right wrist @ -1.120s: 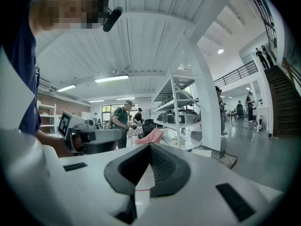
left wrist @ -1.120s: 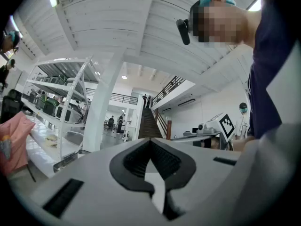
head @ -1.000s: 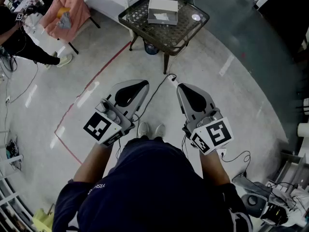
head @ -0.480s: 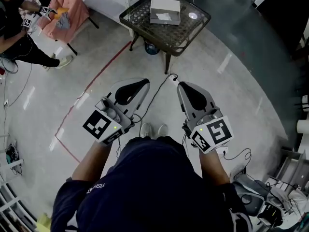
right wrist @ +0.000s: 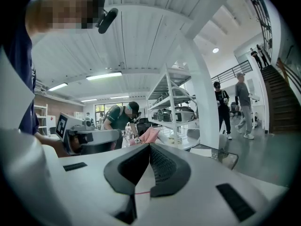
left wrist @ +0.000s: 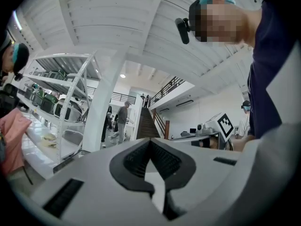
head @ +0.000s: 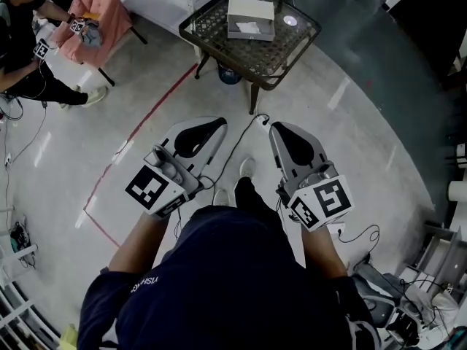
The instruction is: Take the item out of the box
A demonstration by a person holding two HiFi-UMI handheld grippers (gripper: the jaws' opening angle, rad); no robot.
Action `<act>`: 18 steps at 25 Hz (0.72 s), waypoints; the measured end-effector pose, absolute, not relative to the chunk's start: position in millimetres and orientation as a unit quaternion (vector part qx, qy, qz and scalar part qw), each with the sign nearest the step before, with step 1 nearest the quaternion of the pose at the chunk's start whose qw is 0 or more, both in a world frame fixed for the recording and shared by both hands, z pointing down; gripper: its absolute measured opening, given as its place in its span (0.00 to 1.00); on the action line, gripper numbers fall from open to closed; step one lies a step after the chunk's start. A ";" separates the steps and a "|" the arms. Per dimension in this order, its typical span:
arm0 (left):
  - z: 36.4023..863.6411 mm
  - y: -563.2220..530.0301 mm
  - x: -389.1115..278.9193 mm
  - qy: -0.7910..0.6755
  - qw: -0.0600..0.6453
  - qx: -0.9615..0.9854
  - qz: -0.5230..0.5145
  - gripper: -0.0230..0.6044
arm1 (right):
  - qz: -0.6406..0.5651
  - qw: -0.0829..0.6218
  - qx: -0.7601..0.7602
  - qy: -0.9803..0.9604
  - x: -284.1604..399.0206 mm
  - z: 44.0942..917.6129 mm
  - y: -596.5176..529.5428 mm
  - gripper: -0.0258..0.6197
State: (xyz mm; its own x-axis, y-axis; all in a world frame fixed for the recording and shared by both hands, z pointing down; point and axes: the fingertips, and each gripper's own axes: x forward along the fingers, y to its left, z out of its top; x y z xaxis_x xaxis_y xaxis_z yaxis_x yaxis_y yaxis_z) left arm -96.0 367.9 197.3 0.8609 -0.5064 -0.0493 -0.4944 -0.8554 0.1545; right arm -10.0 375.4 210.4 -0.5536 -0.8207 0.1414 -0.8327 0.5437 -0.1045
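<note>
**Grippers.** Both are held level in front of the body, well short of the table [head: 271, 58] and pointed towards it. The left gripper [head: 221, 125] is shown with its jaws brought together at the tips and nothing between them. The right gripper [head: 273, 127] is likewise closed and empty. This is confirmed in both gripper views, where each pair of ribbed pads is seen meeting along one line.

**Ground between.** One shoe [head: 246, 168] is set forward between the two grippers, on the near side of the table. A red line [head: 139, 127] is marked on the floor [head: 343, 144], to the near left of the table.

**Task object.** The box [head: 250, 17], white and shallow, is placed on the table top, towards its far edge. Its top appears open. The item inside cannot be made out from here. A small round object [head: 290, 20] lies just to the right of the box.

**Beyond.** A second person [head: 22, 46] and a pink cloth [head: 102, 9] are noted to the left of the table, well apart from it.

**Step in hand.** It is judged to be the approach: nothing is touched yet and the box is out of reach.

**Next move.** The remaining floor must be covered, the jaws opened, and one gripper brought down over the box. The other may be needed to steady it.
</note>
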 end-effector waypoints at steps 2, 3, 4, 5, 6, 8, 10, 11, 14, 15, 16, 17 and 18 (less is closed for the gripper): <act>200.1 352.9 -90.7 -0.261 0.070 0.962 -0.043 0.05 | 0.082 0.038 0.471 -0.877 -4.2 213.4 360.0 0.08; 201.3 345.2 -87.4 -0.262 0.070 0.962 -0.042 0.05 | 0.083 0.038 0.471 -0.878 -0.9 214.8 351.9 0.08; 202.4 337.6 -83.8 -0.263 0.071 0.961 -0.040 0.05 | 0.084 0.037 0.469 -0.878 2.5 216.0 343.8 0.08; 203.3 329.9 -80.0 -0.265 0.071 0.961 -0.039 0.05 | 0.085 0.037 0.468 -0.879 5.9 217.0 335.5 0.08; 204.2 321.5 -76.1 -0.267 0.071 0.960 -0.038 0.05 | 0.086 0.037 0.466 -0.880 9.5 218.2 326.5 0.08; 206.6 302.0 -68.5 -0.273 0.072 0.959 -0.036 0.05 | 0.087 0.038 0.461 -0.882 16.5 221.1 305.6 0.08; 210.2 280.5 -61.0 -0.280 0.074 0.956 -0.033 0.05 | 0.088 0.039 0.455 -0.885 23.0 224.2 283.0 0.08; 211.7 269.8 -56.9 -0.284 0.076 0.955 -0.031 0.05 | 0.088 0.039 0.451 -0.887 26.5 225.1 271.8 0.08; 213.0 238.3 -41.3 -0.293 0.077 0.953 -0.027 0.05 | 0.090 0.041 0.441 -0.892 40.8 226.3 238.8 0.08; 213.4 227.7 -35.3 -0.296 0.077 0.952 -0.026 0.05 | 0.092 0.042 0.439 -0.893 46.5 227.3 227.9 0.08; 213.8 216.7 -29.1 -0.298 0.077 0.951 -0.024 0.05 | 0.093 0.043 0.436 -0.894 52.1 228.6 216.9 0.08; 214.1 205.5 -22.9 -0.300 0.078 0.951 -0.023 0.05 | 0.094 0.044 0.433 -0.895 57.4 229.8 206.1 0.08; 214.2 194.5 -16.5 -0.301 0.078 0.950 -0.022 0.05 | 0.096 0.045 0.430 -0.896 62.4 231.0 195.7 0.08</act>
